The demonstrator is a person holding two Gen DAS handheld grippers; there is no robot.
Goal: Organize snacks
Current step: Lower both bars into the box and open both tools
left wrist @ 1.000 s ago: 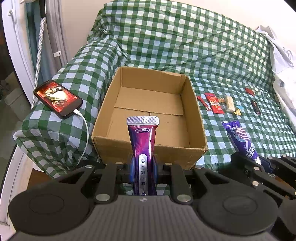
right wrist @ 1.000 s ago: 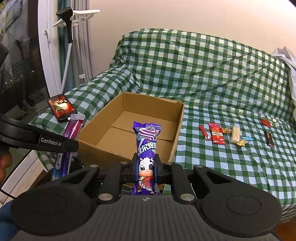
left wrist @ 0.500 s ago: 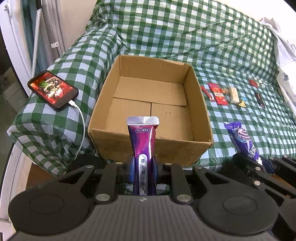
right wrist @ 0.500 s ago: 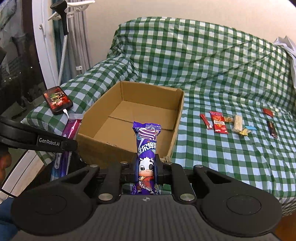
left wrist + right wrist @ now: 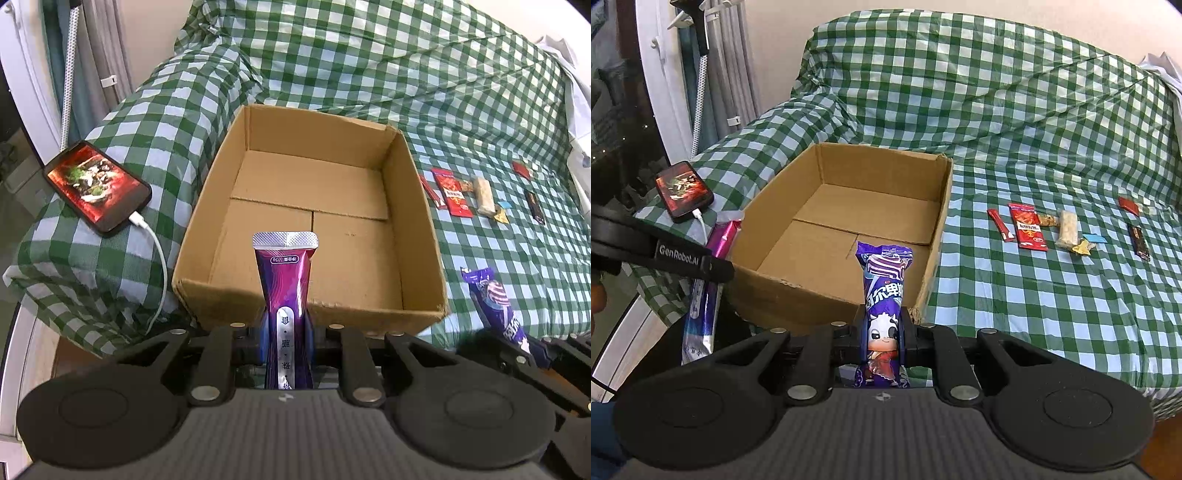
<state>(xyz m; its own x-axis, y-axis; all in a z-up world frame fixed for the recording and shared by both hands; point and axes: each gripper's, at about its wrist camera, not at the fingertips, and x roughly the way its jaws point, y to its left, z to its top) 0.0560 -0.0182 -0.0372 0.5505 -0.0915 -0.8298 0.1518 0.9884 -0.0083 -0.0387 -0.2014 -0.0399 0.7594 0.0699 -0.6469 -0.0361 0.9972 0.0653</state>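
Left wrist view: the left gripper (image 5: 286, 332) is clamped on a magenta-purple stick pouch (image 5: 285, 291), jaws closed tight against its sides, pouch standing upright w/ its silver crimped end on top. It sits just in front of the near wall of the cardboard box (image 5: 424, 206), which rests on the green checked sofa cover (image 5: 369, 66) toward the cover's left side, flaps at the bottom, nothing inside. At the cover's left edge, on the armrest, a phone (image 5: 96, 187) lies screen lit w/ a white charging cable (image 5: 157, 266) plugged in.

Right wrist view: the right gripper (image 5: 882, 332) is closed on a purple candy bar w/ cartoon cow (image 5: 884, 295), also upright, near the box's front right corner, in front of the near wall. The left gripper's pouch shows at the left, beside the box's left wall.

Right of the box, well apart from it, loose snacks lie in a row on the cover: thin red stick (image 5: 999, 224), red packet (image 5: 1027, 227), pale cereal bar (image 5: 1067, 229), small blue + yellow candies (image 5: 1086, 243), dark bar (image 5: 1138, 242), small red packet (image 5: 1128, 205) toward the right edge.
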